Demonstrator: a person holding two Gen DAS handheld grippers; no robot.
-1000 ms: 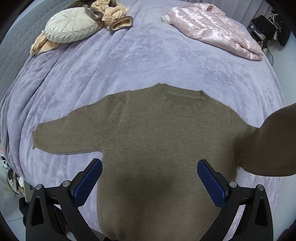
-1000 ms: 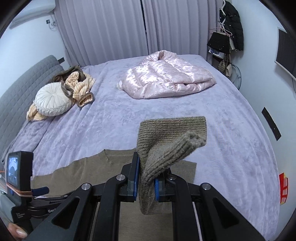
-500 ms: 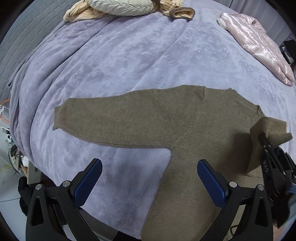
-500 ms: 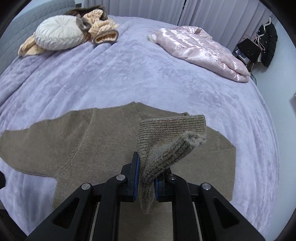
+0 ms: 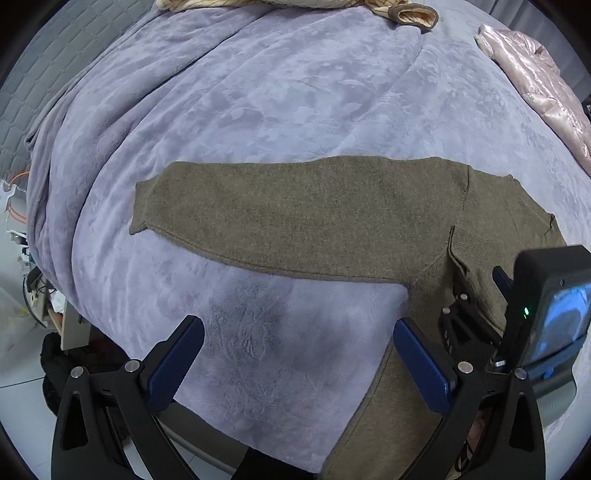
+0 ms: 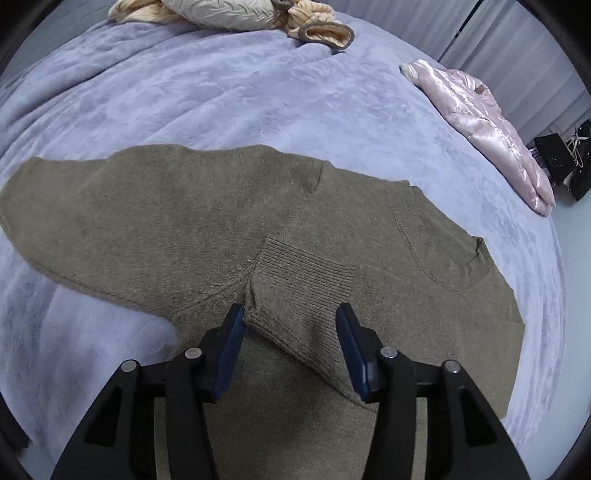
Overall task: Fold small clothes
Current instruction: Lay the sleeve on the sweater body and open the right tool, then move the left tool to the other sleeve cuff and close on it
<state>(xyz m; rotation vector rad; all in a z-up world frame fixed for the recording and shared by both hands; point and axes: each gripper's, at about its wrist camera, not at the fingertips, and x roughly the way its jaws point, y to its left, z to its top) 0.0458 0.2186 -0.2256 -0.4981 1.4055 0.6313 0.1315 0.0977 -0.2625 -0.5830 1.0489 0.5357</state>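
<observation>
Sweater [image 6: 229, 221] lies flat on the bed [image 6: 258, 99], mid-frame, one cuff [image 6: 303, 280] folded onto its body between the spread right gripper [image 6: 291, 350]; left gripper [image 5: 295, 365] gapes empty, lower frame.

Sweater hem: the lower body of the brown sweater [image 6: 332, 229] is cut off by the bottom edge in both views, behind the gripper frames.
Sweater body, left wrist view: its right part is hidden by the right gripper [image 5: 476, 295] and the camera unit [image 5: 550, 306] mounted on it.
Folded sleeve: only the ribbed cuff [image 6: 306, 273] is shown; the sleeve's run back to the shoulder cannot be traced.
Cushion [image 6: 218, 13]: cropped by the top edge in the right wrist view.
Pink jacket [image 5: 539, 85]: cut by the lens rim.
Floor clutter [image 5: 37, 295]: too small and blurred to be identified.
</observation>
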